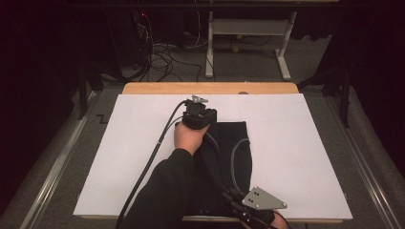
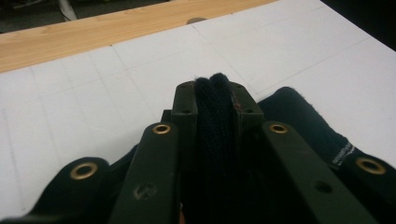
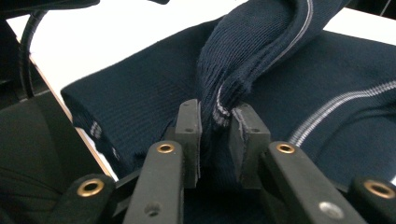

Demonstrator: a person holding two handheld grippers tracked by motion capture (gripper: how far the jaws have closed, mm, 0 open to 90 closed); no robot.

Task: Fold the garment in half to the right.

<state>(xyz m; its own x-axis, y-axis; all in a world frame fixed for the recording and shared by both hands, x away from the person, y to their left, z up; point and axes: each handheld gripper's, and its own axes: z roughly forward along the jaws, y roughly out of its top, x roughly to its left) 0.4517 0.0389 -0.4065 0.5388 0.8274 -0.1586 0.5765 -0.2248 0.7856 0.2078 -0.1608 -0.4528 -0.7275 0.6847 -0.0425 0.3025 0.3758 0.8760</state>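
A dark navy knitted garment point(image 1: 235, 152) with thin grey stripes lies folded on the white board point(image 1: 296, 143), near its middle and front. My left gripper point(image 1: 199, 117) is at the garment's far edge. In the left gripper view the left gripper point(image 2: 215, 93) is shut on a thick fold of the knit, and more garment point(image 2: 299, 112) lies to its right. My right gripper point(image 1: 228, 193) is at the near edge under its grey plate. In the right gripper view the right gripper point(image 3: 215, 122) is shut on a raised striped edge of the garment point(image 3: 140, 93).
The white board rests on a wooden table point(image 1: 210, 88) whose far edge shows beyond it. A dark sleeve point(image 1: 167, 191) and cable point(image 1: 143, 167) cross the board's front left. Cables and a white table frame point(image 1: 248, 28) stand on the floor behind.
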